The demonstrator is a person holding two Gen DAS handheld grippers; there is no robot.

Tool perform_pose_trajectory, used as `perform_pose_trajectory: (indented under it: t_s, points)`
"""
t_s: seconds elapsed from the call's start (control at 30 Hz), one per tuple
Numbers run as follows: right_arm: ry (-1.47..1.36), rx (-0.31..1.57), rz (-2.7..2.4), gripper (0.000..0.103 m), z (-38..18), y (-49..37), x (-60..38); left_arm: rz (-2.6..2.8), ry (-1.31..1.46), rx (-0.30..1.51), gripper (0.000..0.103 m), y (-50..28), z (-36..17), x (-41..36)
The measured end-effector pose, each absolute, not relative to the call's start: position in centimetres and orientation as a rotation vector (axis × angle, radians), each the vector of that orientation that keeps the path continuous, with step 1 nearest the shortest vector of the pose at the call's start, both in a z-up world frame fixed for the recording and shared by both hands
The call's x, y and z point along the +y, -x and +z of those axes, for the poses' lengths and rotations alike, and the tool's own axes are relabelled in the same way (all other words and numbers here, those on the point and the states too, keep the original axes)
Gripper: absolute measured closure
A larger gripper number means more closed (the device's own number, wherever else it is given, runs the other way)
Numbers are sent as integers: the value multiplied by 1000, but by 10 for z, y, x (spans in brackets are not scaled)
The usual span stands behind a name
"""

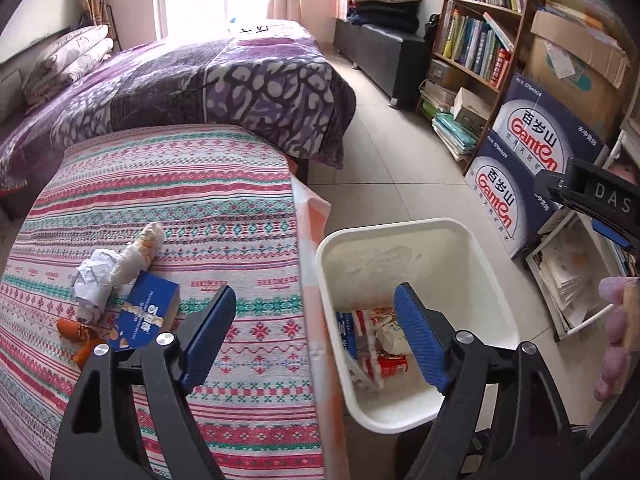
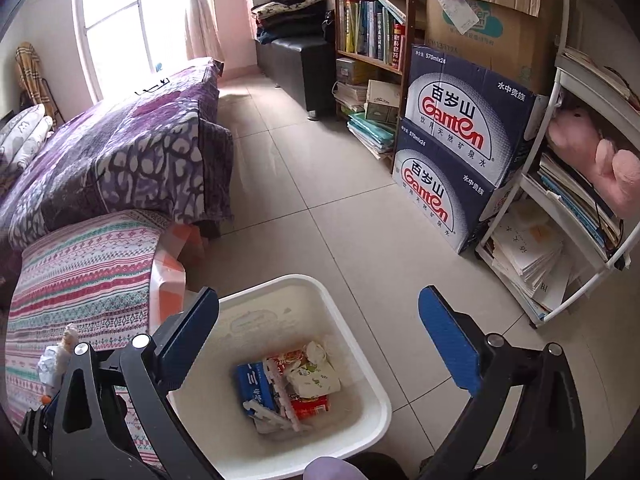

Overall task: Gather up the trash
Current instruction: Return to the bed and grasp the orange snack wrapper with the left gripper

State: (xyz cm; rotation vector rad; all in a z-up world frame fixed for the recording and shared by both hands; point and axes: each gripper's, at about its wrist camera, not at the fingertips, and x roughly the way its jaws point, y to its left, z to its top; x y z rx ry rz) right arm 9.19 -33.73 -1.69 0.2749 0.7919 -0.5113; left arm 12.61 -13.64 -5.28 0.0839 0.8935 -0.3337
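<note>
A white bin stands on the floor beside the striped table; it holds several wrappers and cartons. It also shows in the right wrist view with its trash. On the table lie a crumpled white paper, a rolled wrapper, a blue carton and an orange scrap. My left gripper is open and empty, spanning the table edge and bin. My right gripper is open and empty above the bin; it also shows in the left wrist view.
A bed with a purple blanket lies behind the table. Blue water boxes, a bookshelf and a white rack line the right wall. Tiled floor lies between.
</note>
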Motion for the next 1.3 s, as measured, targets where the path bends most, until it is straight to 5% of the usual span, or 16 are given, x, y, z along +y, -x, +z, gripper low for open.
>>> perform_pose_trajectory:
  t_s: [0.13,0.8,1.1,1.23,1.3]
  points:
    - [-347,823,-386,7,-20,-99,-323,-244,-106,927,15,-129,-59,-111]
    - [-485,1104,-83,7,-64,-150,-223,-82,-194,1227,15,-147,-125,42]
    - [-426,1203,-44,7,-84,-160,-173,-210,-264,1217,47,-146,-147,41]
    - [-424,1226,-35,7,-90,-165,-158,-249,-164,1232,87,-149,-147,57]
    - [-424,1231,-32,7,-93,-167,-151,-251,-130,1234,89,-149,-147,66]
